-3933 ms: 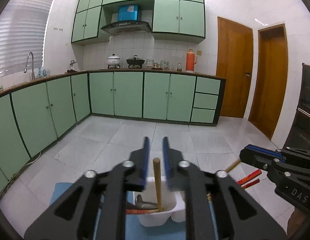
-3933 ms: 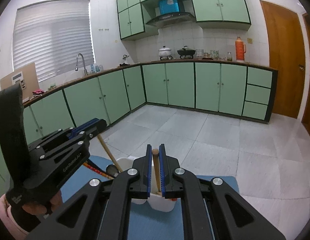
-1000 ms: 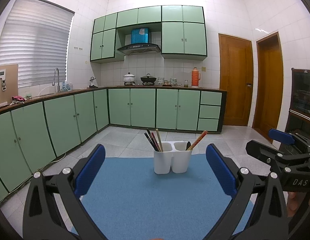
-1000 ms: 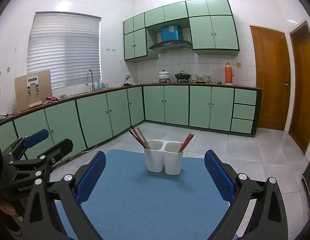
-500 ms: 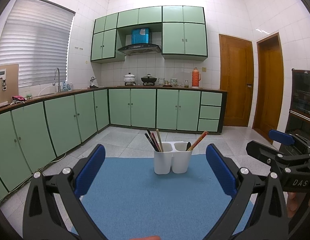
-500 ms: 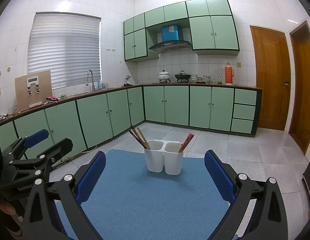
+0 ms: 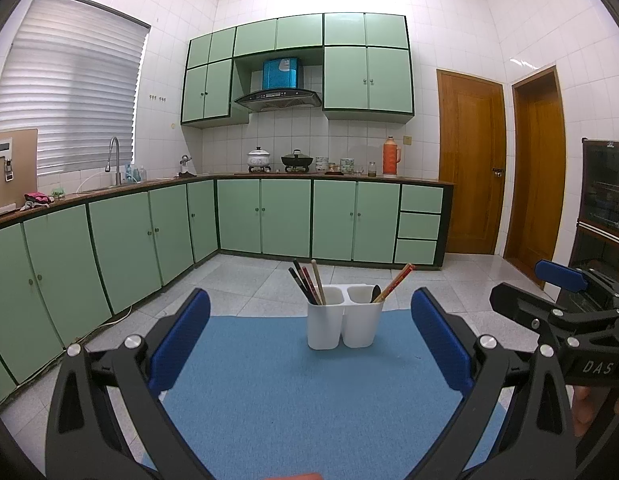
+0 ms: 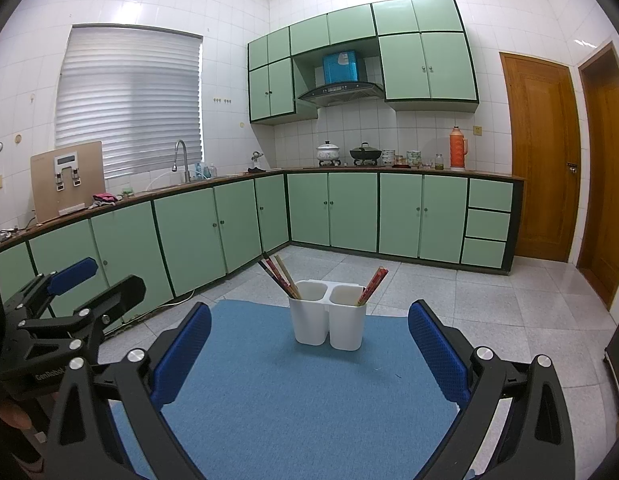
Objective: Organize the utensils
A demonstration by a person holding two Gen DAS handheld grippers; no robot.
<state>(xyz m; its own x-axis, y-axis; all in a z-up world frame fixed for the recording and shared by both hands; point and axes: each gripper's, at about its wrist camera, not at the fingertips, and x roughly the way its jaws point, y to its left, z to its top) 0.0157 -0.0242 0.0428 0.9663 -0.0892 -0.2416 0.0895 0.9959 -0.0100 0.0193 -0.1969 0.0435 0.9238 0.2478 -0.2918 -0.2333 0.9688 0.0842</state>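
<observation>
L gripper (image 7: 309,334): jaws spread wide, nothing between them. R gripper (image 8: 309,334): same, jaws wide, empty. Both hover low over the near part of the blue mat (image 7: 293,400), side by side, pointing fwd.

Ahead on the mat, approx. centred between each gripper's jaws and well apart from the pads: white two-cell utensil holder (image 7: 343,322), upright. It lies straight fwd of both; neither arm is clearly nearer.

Contents, L wrist view:
- L cell: chopsticks (image 7: 307,282), dark, red and one pale wood, long axis near vertical, tops leaning left and away.
- R cell: red chopstick pair (image 7: 395,282), long axis tilted, tops pointing up-right; a dark spoon bowl (image 7: 376,293) shows at the rim beside them.

No loose utensil visible on the mat in either view. Judgement: sorting looks done or nearly so; any further pick would need a straight fwd reach, closing across a stick's near-vertical shaft.

Beyond: tiled floor, then green cabinets (image 7: 285,218).
</observation>
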